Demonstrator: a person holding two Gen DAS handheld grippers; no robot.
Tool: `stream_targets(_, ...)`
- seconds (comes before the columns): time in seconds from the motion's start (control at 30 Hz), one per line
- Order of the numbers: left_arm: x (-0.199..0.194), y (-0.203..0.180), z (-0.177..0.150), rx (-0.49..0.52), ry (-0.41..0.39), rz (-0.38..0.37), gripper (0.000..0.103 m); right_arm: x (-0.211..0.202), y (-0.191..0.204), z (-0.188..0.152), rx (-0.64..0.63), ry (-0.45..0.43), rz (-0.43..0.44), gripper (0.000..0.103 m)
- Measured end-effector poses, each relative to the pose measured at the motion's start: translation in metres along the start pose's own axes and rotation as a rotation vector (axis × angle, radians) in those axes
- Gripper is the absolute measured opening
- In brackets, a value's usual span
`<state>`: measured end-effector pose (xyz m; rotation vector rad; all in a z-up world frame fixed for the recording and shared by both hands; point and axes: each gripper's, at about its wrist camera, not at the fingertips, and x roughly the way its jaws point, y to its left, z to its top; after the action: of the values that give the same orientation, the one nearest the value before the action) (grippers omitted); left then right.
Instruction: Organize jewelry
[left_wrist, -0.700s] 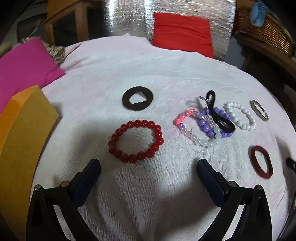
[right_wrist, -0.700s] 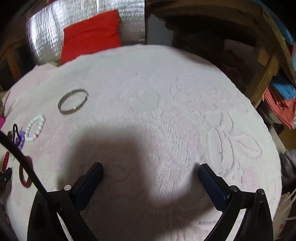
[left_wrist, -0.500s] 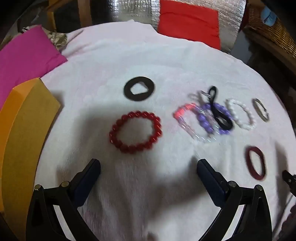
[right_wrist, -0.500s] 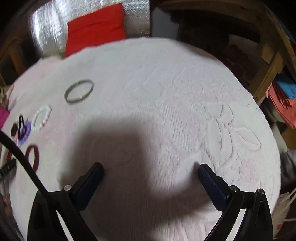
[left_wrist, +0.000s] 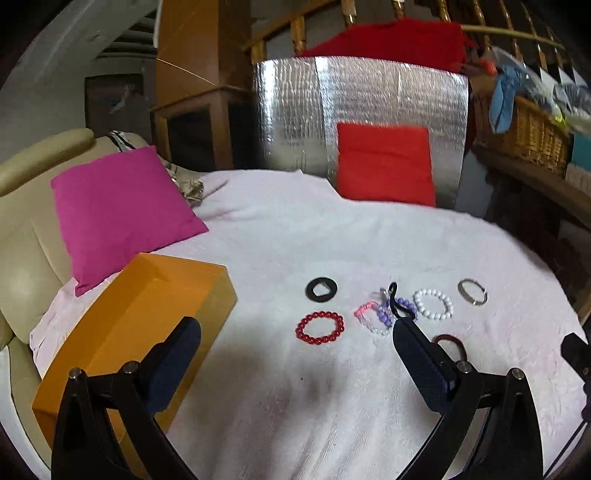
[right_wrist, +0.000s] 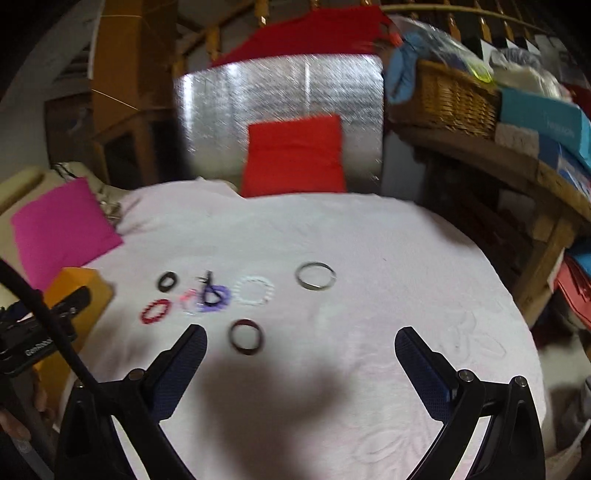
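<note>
Pale pink towelling covers the round table (left_wrist: 332, 236) on which the jewelry lies, a soft nap that I judge keeps beads from rolling. Left wrist view: my left gripper (left_wrist: 295, 354) hangs above the cloth with both jaws spread wide and nothing between them. Right wrist view: my right gripper (right_wrist: 301, 363) is likewise fully spread and empty, its shadow falling on bare cloth.

Jewelry, nearly all in a loose row across the middle of the table: a red bead bracelet (left_wrist: 320, 327); behind it, apart, a flat black ring (left_wrist: 321, 290); a tangle of pink, clear and purple bead bracelets (left_wrist: 382, 314) with a black looped cord (left_wrist: 397, 304) lying over them; a white bead bracelet (left_wrist: 433, 303) just beside the tangle; a metal bangle (right_wrist: 316, 276) farthest toward my right. One dark red bangle (right_wrist: 246, 336) lies nearer to me, apart from the row, partly hidden behind my left gripper's right finger in the left view.

An orange box (left_wrist: 147, 325) stands at the left edge of the table, closed as far as I can tell; I take it for the likely store, though no frame confirms this.

Judgement: nothing is sorted yet. Separate pieces suit a single pinch each; the tangle would probably need both grippers, one to pin, one to draw a strand free. The dark red bangle sits closest to my right gripper.
</note>
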<state>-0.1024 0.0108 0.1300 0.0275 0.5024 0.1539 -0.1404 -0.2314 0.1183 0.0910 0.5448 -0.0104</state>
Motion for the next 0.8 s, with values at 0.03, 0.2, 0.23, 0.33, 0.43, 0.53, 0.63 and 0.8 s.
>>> stream_targets(0.03, -0.001, 0.001, 0.001, 0.003, -0.012, 0.013, 0.103, -0.001, 0.005, 0.003, 0.002, -0.012, 0.01, 0.103)
stream_targets(0.2, 0.0, -0.019, 0.008, 0.139, -0.001, 0.096, 0.103, 0.011, 0.02, -0.005, 0.008, -0.032, 0.045, 0.103)
stream_targets(0.23, 0.004, -0.012, 0.006, 0.111, 0.01, 0.077, 0.103, 0.016, 0.021, -0.004, 0.006, -0.028, 0.046, 0.103)
stream_targets(0.33, 0.014, -0.002, 0.007, 0.057, 0.075, 0.026, 0.103, 0.025, 0.027, -0.006, 0.005, 0.007, 0.062, 0.103)
stream_targets(0.43, 0.017, 0.003, 0.008, 0.037, 0.079, 0.009, 0.103, 0.032, 0.028, -0.006, 0.026, 0.0, 0.066, 0.103)
stream_targets(0.53, 0.017, 0.005, 0.011, 0.047, 0.088, 0.005, 0.103, 0.035, 0.028, -0.005, 0.046, 0.004, 0.09, 0.103)
stream_targets(0.63, 0.016, 0.008, 0.012, 0.052, 0.088, -0.001, 0.103, 0.039, 0.03, -0.006, 0.065, 0.025, 0.107, 0.103)
stream_targets(0.8, 0.018, 0.01, 0.013, 0.058, 0.101, -0.007, 0.103, 0.044, 0.036, -0.006, 0.066, 0.046, 0.123, 0.103)
